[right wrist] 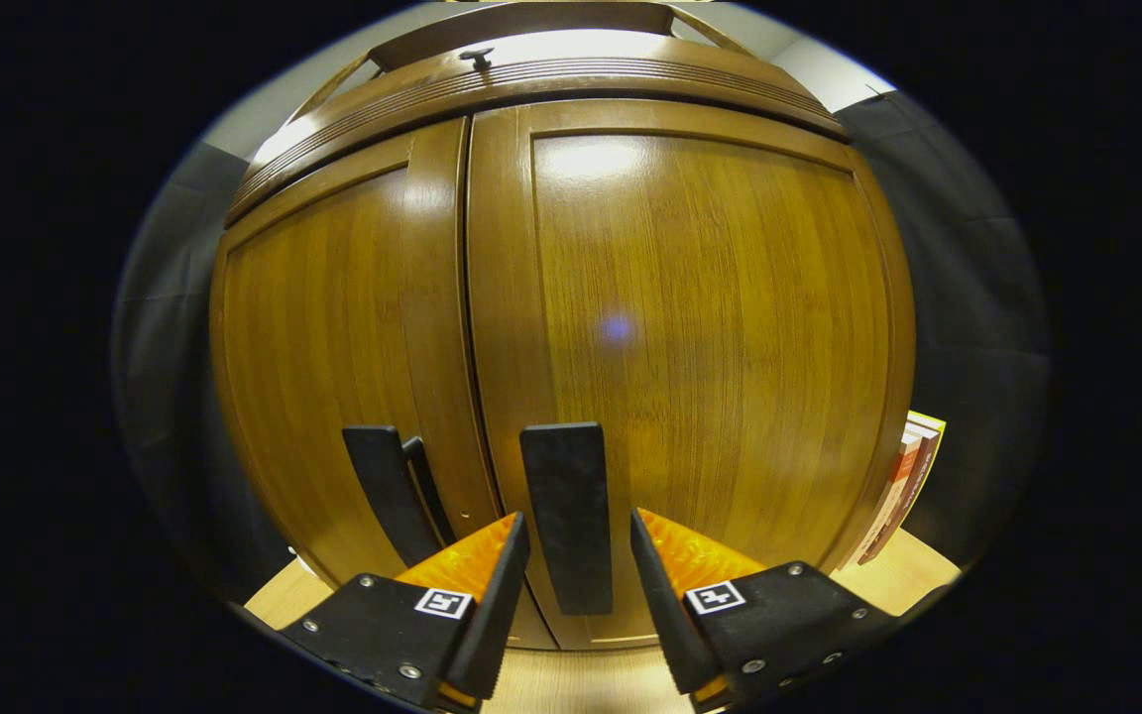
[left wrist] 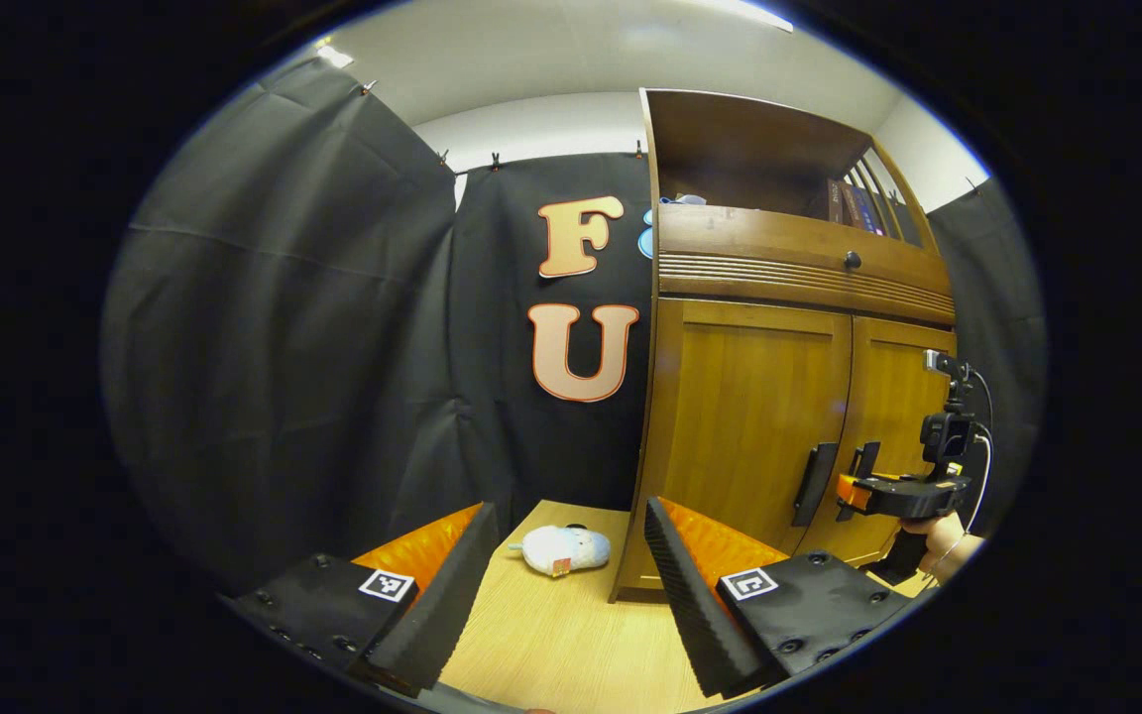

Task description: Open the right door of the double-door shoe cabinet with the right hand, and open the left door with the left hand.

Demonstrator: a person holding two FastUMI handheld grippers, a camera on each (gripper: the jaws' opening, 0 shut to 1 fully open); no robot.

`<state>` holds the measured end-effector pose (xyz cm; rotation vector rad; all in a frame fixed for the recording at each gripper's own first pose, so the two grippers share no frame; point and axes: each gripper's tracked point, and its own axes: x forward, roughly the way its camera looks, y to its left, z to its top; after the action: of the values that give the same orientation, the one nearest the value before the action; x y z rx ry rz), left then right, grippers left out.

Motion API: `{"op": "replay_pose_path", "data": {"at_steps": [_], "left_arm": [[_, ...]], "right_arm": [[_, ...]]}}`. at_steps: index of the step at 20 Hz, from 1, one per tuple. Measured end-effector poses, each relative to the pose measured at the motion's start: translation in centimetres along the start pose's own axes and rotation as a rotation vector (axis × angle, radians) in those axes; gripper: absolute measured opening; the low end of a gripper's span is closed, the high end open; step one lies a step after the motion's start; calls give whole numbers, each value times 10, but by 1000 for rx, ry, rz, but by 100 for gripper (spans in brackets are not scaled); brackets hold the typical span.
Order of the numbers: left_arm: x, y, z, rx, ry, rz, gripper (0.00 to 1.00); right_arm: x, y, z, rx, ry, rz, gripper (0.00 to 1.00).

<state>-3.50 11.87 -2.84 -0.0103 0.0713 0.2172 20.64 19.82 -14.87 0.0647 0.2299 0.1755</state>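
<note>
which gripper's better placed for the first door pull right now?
Right. The right gripper is open with the right door's handle between its fingers, both doors shut. The left gripper is open too, but hangs back off the cabinet's left corner, well short of the left door's handle.

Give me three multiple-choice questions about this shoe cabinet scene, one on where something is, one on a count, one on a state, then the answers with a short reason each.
1. Where does the plush toy lie?
A. on the table left of the cabinet
B. on the cabinet's open shelf
C. between the left gripper's fingers

2. How many dark handles show on the two doors?
A. one
B. two
C. four

3. What state is the right door in?
A. wide open
B. taken off
C. closed

Answers:
1 A, it rests on the wooden table beside the cabinet's side.
2 B, the left handle and the right handle, one per door.
3 C, it sits flush with the left door, the right gripper open around its handle.
</note>
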Motion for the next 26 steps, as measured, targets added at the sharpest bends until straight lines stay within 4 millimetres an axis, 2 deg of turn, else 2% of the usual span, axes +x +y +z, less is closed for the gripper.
{"op": "replay_pose_path", "data": {"at_steps": [1, 3, 5, 7, 8, 11, 16, 18, 19, 22, 26], "left_arm": [[-1, 0, -1, -3, 2, 2, 94], [-3, -2, -2, -6, 5, 1, 94], [-6, -2, -2, -11, 7, -3, 94], [-6, -3, -4, -18, 9, -4, 94], [-6, -5, -4, -23, 12, -6, 96], [-11, -10, -7, -35, 16, -20, 94], [-15, -28, -1, -35, 10, -43, 96], [-17, -33, 0, -28, 7, -54, 94], [-17, -36, 1, -22, 4, -61, 94], [-18, -46, 4, -9, -3, -81, 94], [-15, -64, 0, -14, 7, -115, 94]], "right_arm": [[0, 1, -3, 0, 7, 4, 55], [-4, 3, -3, -13, -2, 14, 36], [-6, 3, -4, -18, 4, 27, 33], [-21, 1, -6, -15, 0, 56, 30], [-31, 0, -6, -14, -5, 72, 29], [-64, -9, -10, -12, -8, 110, 29], [-117, -38, -15, 30, 8, 113, 27], [-133, -50, -14, 44, 19, 84, 22], [-139, -56, -15, 45, 25, 71, 26], [-159, -73, -15, 62, 28, 34, 25], [-182, -100, -19, 108, 44, -2, 24]]}}
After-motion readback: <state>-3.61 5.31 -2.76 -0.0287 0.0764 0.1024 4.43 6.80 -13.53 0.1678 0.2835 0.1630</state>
